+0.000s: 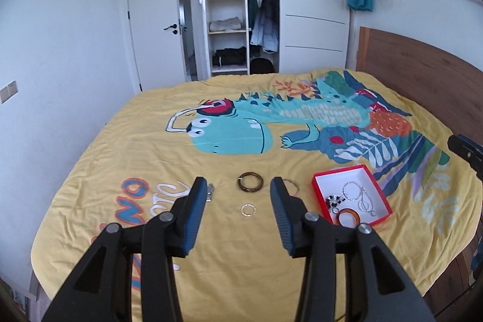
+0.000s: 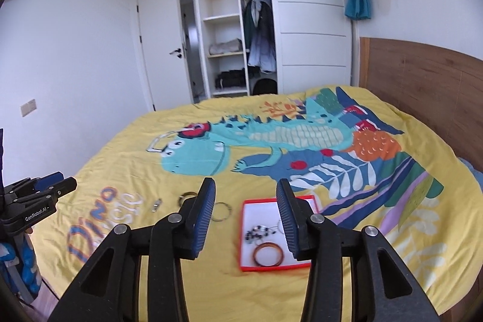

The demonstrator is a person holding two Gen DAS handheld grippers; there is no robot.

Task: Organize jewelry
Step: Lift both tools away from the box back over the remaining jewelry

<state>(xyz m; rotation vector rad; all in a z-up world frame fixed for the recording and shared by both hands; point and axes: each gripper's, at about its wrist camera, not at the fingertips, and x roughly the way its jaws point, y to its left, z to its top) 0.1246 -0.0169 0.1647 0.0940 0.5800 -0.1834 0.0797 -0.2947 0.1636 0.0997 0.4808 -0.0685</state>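
Observation:
A red-rimmed white box (image 1: 320, 181) (image 2: 246, 234) lies on the yellow bedspread (image 1: 211, 165) and holds a beaded piece (image 1: 334, 200) (image 2: 256, 232), an orange bangle (image 1: 348, 216) (image 2: 268, 255) and silver chains (image 1: 359, 195). Loose on the spread are a dark bangle (image 1: 250, 180) (image 2: 184, 196), a small pale ring (image 1: 248, 210), a thin silver hoop (image 1: 292, 184) (image 2: 222, 212) and a small metal piece (image 1: 210, 189) (image 2: 156, 205). My left gripper (image 1: 238, 189) hangs open high above them, holding nothing. My right gripper (image 2: 246, 190) is open above the box, also with nothing in it.
The bed's wooden headboard (image 1: 422, 74) runs along the right. An open wardrobe (image 1: 238, 14) and a door (image 1: 157, 29) stand beyond the far edge. The left gripper's body (image 2: 36, 201) shows at the left edge of the right wrist view.

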